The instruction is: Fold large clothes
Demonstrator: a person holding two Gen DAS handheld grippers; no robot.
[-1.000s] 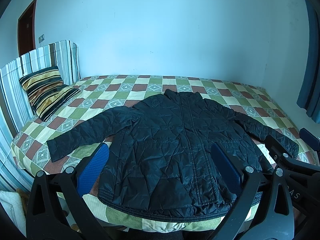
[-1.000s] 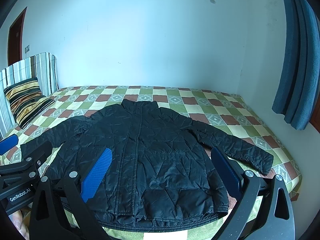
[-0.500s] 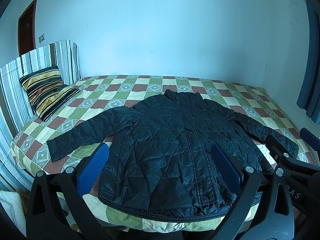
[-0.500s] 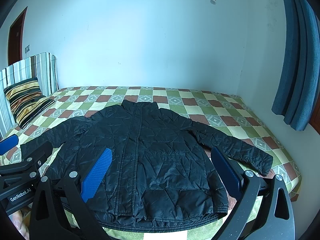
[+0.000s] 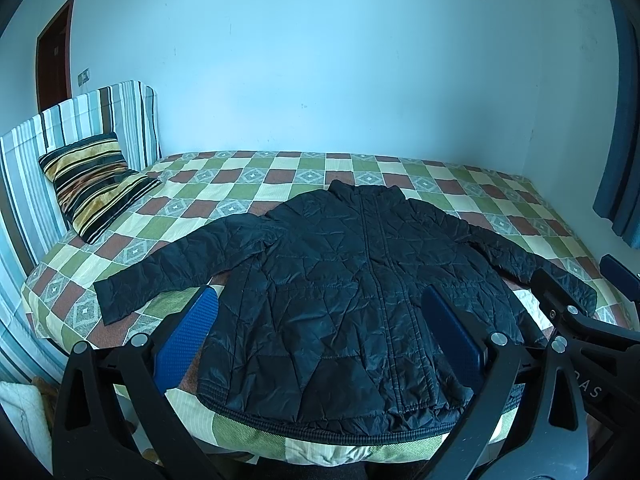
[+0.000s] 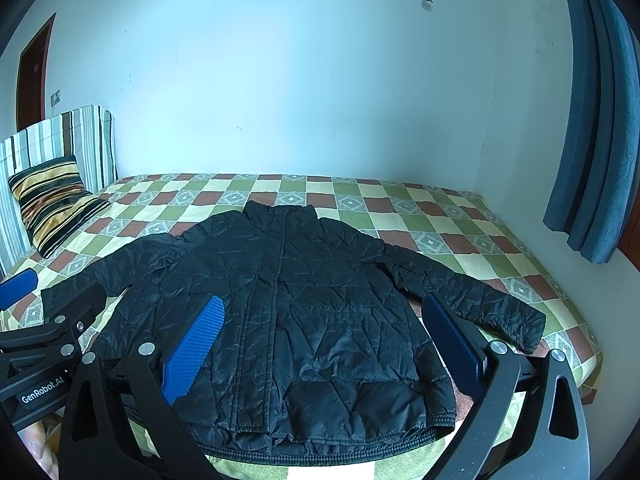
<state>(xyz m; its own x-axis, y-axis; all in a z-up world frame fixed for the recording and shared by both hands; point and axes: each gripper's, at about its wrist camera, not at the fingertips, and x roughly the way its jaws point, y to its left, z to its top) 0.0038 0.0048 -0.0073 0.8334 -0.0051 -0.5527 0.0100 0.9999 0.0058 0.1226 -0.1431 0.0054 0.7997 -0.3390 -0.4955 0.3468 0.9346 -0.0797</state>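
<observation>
- Nothing moved since a second ago: same framing in both views, same lie of the jacket, both grippers parked at the near edge of the bed.
- Left wrist view: black quilted jacket [image 5: 352, 304] spread flat, front up, zipped, collar toward the far wall, hem at the near edge of the checked bedspread [image 5: 280, 176]. Left sleeve [image 5: 168, 268] stretched out toward the striped pillow [image 5: 92, 188]. Left gripper [image 5: 320, 344] hovering above the hem, blue pads [image 5: 188, 340] wide apart, clamped on nothing. Right gripper visible at the right margin, over the other cuff.
- Right wrist view: right gripper [image 6: 324, 348] likewise spread wide and empty, above the lower half of the jacket [image 6: 288, 312]. Right sleeve [image 6: 472, 304] angled out toward the blue curtain [image 6: 592, 128]. Left gripper's body at the left margin.
- Risks, as a judgement: slippery, puffy shell likely to slide out of a shallow pinch; grabbing one layer only would drag the front open and bunch the fold; hem close to the mattress edge, so a pull toward the person could tip the whole garment off the bed.
</observation>
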